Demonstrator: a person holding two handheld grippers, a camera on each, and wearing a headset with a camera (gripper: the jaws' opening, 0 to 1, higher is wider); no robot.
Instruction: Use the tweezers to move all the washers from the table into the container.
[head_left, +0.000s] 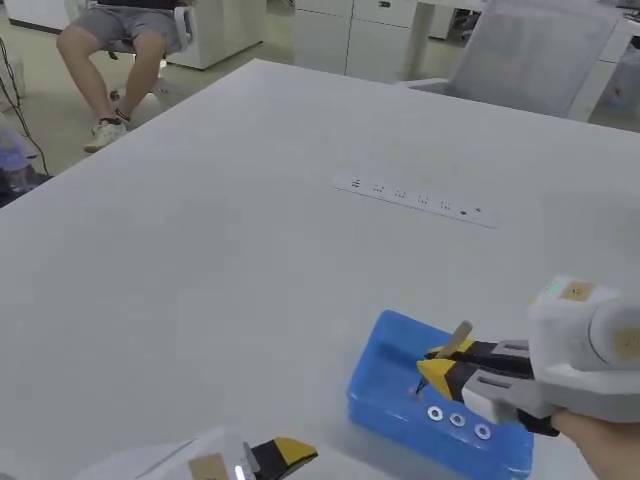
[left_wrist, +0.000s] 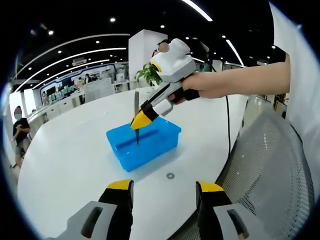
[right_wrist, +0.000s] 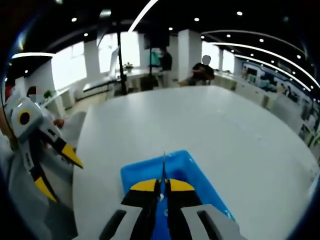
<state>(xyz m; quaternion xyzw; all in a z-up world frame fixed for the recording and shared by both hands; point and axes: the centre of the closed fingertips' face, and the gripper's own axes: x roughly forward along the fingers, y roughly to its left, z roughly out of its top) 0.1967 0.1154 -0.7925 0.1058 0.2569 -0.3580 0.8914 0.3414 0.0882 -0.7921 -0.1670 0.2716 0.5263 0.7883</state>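
Blue container (head_left: 400, 412) sits on the table (head_left: 200, 260) with three washers (head_left: 457, 420) lying in it. The right gripper (head_left: 432, 366) hangs over it, jaws closed on the tweezers (head_left: 452, 347), whose tips point down inside the walls, likely so a release lands inside. One washer (left_wrist: 170, 175) lies on the table just beside the container, ahead of the left gripper (left_wrist: 162, 187), whose jaws stand wide apart and empty.

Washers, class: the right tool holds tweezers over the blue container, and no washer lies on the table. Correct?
No: one washer lies on the table beside the blue container, as the left gripper view shows. The right tool does hold the tweezers over it.
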